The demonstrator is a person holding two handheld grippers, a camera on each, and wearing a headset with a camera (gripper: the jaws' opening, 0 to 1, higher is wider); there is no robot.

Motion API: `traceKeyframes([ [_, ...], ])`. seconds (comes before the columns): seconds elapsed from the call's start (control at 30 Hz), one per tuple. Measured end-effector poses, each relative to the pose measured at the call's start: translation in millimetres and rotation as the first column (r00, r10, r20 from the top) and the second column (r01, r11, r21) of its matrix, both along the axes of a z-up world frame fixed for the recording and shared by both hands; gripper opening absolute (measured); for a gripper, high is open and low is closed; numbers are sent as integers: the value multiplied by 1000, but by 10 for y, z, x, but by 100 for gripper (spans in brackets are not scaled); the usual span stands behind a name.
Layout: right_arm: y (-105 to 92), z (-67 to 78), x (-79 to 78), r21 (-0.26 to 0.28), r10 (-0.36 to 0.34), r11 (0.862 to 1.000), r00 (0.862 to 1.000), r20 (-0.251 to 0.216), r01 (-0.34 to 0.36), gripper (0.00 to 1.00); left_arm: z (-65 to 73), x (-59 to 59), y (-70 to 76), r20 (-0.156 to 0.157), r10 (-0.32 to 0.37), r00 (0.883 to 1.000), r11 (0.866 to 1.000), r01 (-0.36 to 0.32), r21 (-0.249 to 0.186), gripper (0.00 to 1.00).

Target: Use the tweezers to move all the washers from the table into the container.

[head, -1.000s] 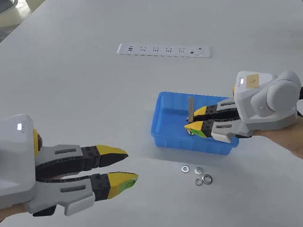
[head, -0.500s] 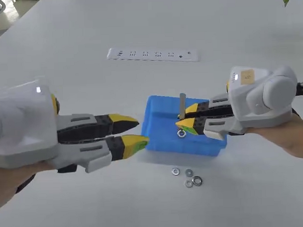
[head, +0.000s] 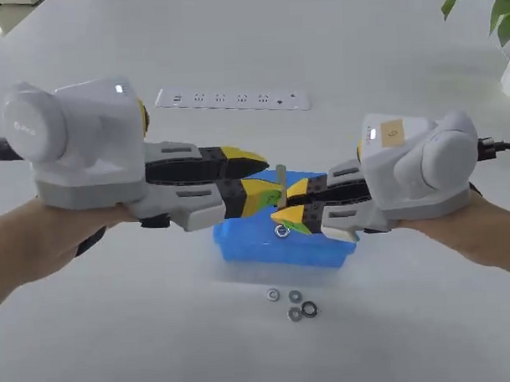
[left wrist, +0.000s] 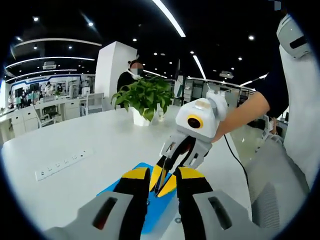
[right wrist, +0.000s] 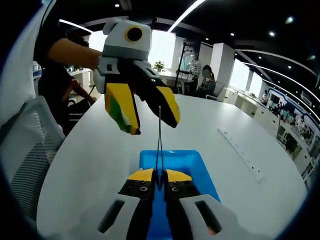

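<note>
Metal washers (head: pixel 294 305) looked tiny, light and slippery, best nipped by the rim. The right hand-held gripper (head: pixel 287 204) pinched the tweezers (head: pixel 281 175); the left hand-held gripper (head: pixel 270 177) was spread.

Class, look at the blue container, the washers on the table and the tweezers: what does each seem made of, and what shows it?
Container: likely plastic; uniform bright blue, smooth walls. Washers: likely metal; small grey rings with a dull shine. Tweezers: probably metal; thin grey blades, too slim to be sure.
</note>
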State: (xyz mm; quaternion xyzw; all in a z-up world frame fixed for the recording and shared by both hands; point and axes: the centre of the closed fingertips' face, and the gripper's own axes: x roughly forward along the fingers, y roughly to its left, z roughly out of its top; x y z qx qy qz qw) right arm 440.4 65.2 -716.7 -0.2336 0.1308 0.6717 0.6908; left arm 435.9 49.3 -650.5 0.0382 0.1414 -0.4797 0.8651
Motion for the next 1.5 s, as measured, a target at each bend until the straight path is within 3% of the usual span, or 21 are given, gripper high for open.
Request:
traceKeyframes([
  [0.07, 3, 10, -11, 4, 4, 1000, 1000, -3, -4, 7, -41, 2, -7, 14, -23, 1000, 999, 23, 43, 25],
  [0.17, 10, 19, -32, 2, 15, 1000, 1000, 0, -15, 7, -30, -35, -60, 14, -68, 998, 997, 68, 41, 23],
  [0.27, 9, 11, -36, -5, 23, 1000, 1000, 6, -23, 7, -56, -39, -73, 35, -103, 994, 991, 100, 89, 19],
  [0.47, 0, -20, -17, -10, 19, 1000, 1000, -2, -19, 7, 3, 4, -55, 55, -99, 994, 993, 94, 76, 11],
  [0.53, 1, -27, -21, -13, 21, 1000, 1000, -5, -21, 7, 14, 0, -66, 47, -109, 993, 992, 106, 64, 10],
  [0.7, 14, -18, -40, -14, 29, 999, 1000, -8, -29, 8, 1, -17, -85, 58, -140, 988, 987, 135, 84, 8],
  [0.8, 11, -19, -51, -16, 33, 999, 999, -10, -34, 7, -2, -36, -88, 68, -165, 984, 982, 157, 104, 7],
  [0.93, 5, -43, -70, -29, 42, 999, 999, -10, -42, 8, -29, -41, -80, 51, -184, 982, 974, 175, 144, 6],
  [0.97, 6, -42, -71, -27, 42, 999, 999, -11, -42, 8, -27, -48, -85, 58, -195, 979, 970, 184, 159, 6],
  [1.0, 9, -38, -78, -22, 40, 999, 999, -23, -40, 8, -20, -29, -81, 87, -202, 976, 965, 183, 190, 5],
  [1.07, 13, -30, -67, -20, 35, 999, 999, -26, -35, 9, -14, -51, -105, 74, -212, 975, 963, 195, 185, 5],
  [1.17, 5, -28, -33, -36, 35, 999, 999, 3, -34, 10, -12, -69, -167, 122, -255, 959, 947, 222, 234, 5],
  [1.27, -3, -28, -33, -43, 32, 999, 999, 8, -32, 11, -12, -64, -179, 122, -270, 955, 940, 234, 249, 5],
  [1.5, -18, 12, -32, -31, 0, 1000, 1000, -5, 0, 16, 16, -59, -201, 132, -270, 954, 940, 231, 251, 5],
])
